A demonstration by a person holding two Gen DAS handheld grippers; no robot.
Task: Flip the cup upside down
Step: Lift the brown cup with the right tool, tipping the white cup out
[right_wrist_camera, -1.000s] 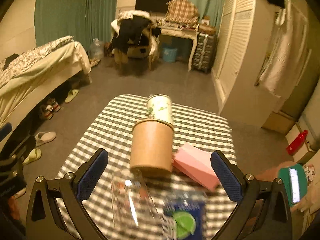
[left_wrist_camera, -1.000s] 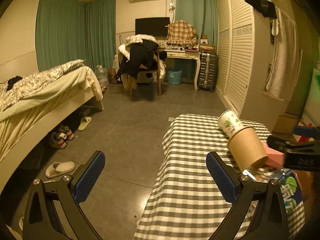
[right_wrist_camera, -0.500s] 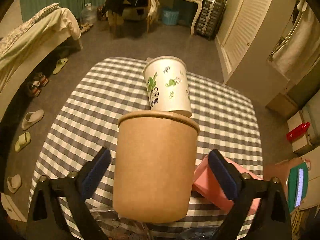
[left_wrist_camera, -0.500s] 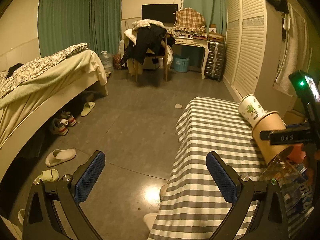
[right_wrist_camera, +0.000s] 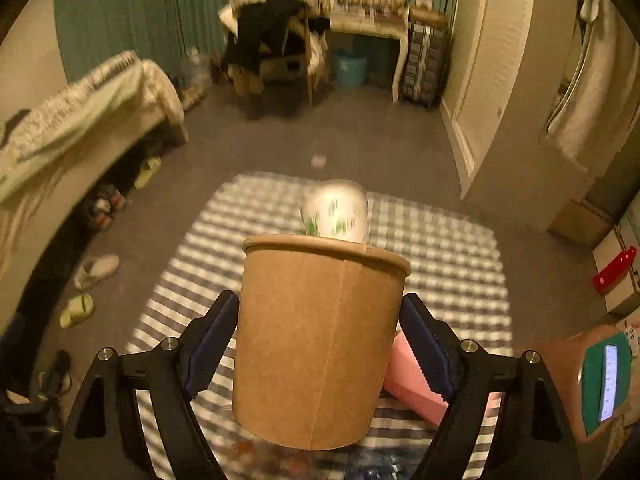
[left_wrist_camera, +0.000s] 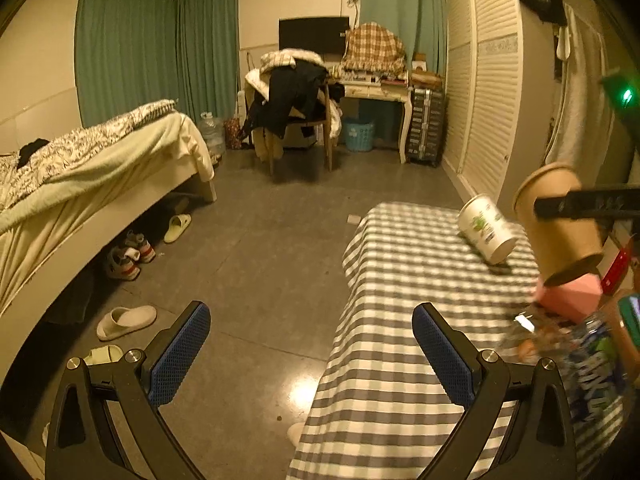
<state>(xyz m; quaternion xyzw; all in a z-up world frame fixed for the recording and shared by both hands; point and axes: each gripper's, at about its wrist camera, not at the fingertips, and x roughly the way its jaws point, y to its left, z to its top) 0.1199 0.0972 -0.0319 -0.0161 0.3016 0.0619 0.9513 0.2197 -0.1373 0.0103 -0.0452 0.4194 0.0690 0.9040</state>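
In the left wrist view, our left tool (left_wrist_camera: pixel 310 344) gapes, released, beside the checked-cloth surface (left_wrist_camera: pixel 400 360). In the right wrist view, our right tool (right_wrist_camera: pixel 318 334) clenches the brown paper cup (right_wrist_camera: pixel 320 344), rim up, lifted above the surface (right_wrist_camera: pixel 452 248), with a white printed paper cup (right_wrist_camera: pixel 336 214) behind.

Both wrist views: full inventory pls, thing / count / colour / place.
brown paper cup: 1, brown, upright, lifted off the table between the right tool's pads
white paper cup: 1, white with green print, on the table beyond the brown one
pink block: 1, pink, on the table below the brown cup
clear plastic bottle: 1, blue-green label, lying on the table's near side
table: 1, grey-white check cloth
bed: 1, cream covers, left
slippers and shoes: several, by the bed
chair with clothes: 1, far end
desk: 1, white, far wall
left tool: open, empty
right tool: shut on the cup
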